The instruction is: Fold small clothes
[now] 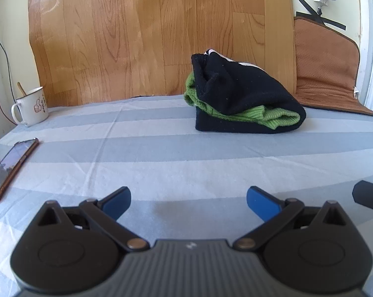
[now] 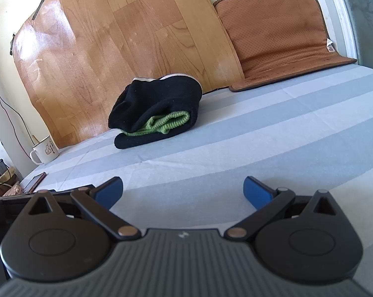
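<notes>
A black garment with green knit trim [image 1: 243,96] lies folded in a bundle at the far side of the blue-striped cloth [image 1: 161,153], near the wooden board. It also shows in the right wrist view [image 2: 159,113]. My left gripper [image 1: 189,199] is open and empty, low over the near part of the cloth, well short of the bundle. My right gripper [image 2: 182,189] is open and empty, also near the front, to the right of the left one. A dark part of the right gripper [image 1: 369,195] shows at the right edge of the left wrist view.
A white enamel mug [image 1: 31,106] with a spoon stands at the far left; it also shows in the right wrist view [image 2: 44,150]. A phone [image 1: 10,167] lies at the left edge. A brown cushion [image 1: 327,74] leans at the back right. A wooden board [image 1: 161,37] stands behind.
</notes>
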